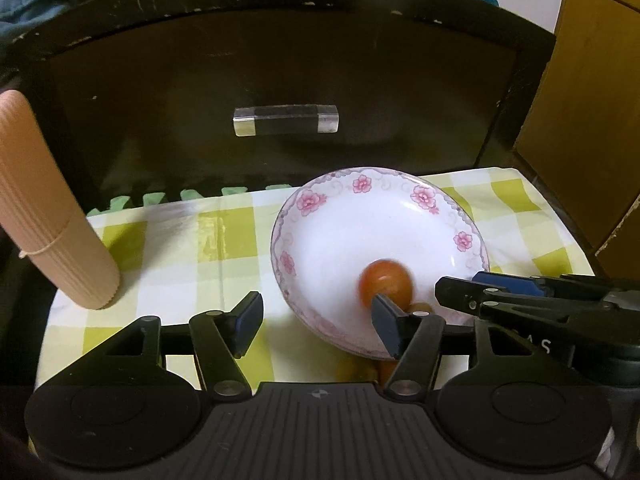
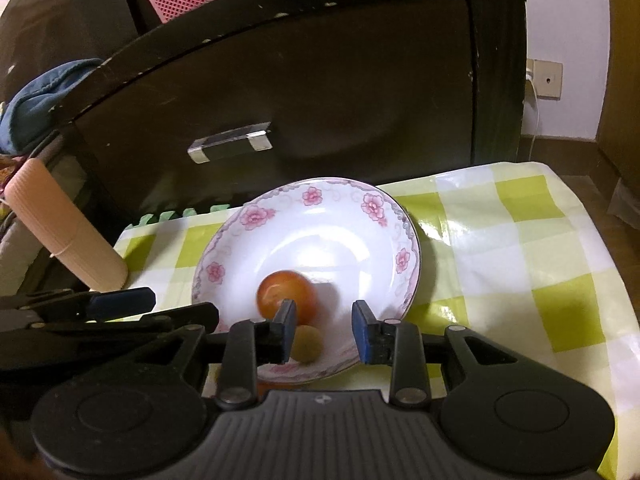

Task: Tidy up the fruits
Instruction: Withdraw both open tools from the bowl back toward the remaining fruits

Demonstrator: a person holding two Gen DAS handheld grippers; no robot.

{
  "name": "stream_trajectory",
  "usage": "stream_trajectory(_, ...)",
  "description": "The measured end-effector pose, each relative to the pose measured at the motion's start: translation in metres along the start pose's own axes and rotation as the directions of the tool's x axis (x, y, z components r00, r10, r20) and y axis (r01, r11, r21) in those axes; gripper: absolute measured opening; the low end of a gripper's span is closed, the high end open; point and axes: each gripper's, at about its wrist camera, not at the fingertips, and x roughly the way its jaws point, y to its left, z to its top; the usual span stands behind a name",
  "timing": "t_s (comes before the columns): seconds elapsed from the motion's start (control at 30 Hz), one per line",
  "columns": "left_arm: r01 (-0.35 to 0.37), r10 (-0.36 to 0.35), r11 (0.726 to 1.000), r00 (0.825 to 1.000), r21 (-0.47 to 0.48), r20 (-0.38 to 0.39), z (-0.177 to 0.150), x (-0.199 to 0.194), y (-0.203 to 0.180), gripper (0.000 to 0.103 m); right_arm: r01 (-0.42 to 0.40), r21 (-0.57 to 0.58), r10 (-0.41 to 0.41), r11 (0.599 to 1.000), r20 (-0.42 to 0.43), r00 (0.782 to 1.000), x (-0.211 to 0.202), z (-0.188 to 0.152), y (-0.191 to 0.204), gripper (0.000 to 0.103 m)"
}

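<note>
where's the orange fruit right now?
The orange fruit lies loose in the flowered plate, toward its near side, just beyond a small yellow-green fruit; both wrist views show it.

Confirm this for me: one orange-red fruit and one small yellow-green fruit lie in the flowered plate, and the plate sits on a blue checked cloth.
Wrong on the cloth's colour only. The cloth is checked yellow-green and white, not blue, as the right wrist view shows. The rest holds: the orange-red fruit and the small yellow-green fruit lie in the flowered plate, which sits on that cloth.
</note>
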Motion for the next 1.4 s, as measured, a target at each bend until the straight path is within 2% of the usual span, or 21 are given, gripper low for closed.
stream_trajectory(0.77, 0.016, -0.016, 1.000, 1.000, -0.005, -0.020, -0.026, -0.048, 0.006, 0.067, 0.004, -0.026, -0.005, 1.000, -0.014, 1.000, -0.046, -0.028, 0.029, 0.030)
stream_trajectory(1.4, -0.002, -0.002, 1.000, 0.994, -0.030, -0.107, -0.076, -0.065, 0.030, 0.067, -0.059, -0.118, 0.044, 0.991, -0.129, 0.991, -0.044, -0.069, 0.060, 0.030)
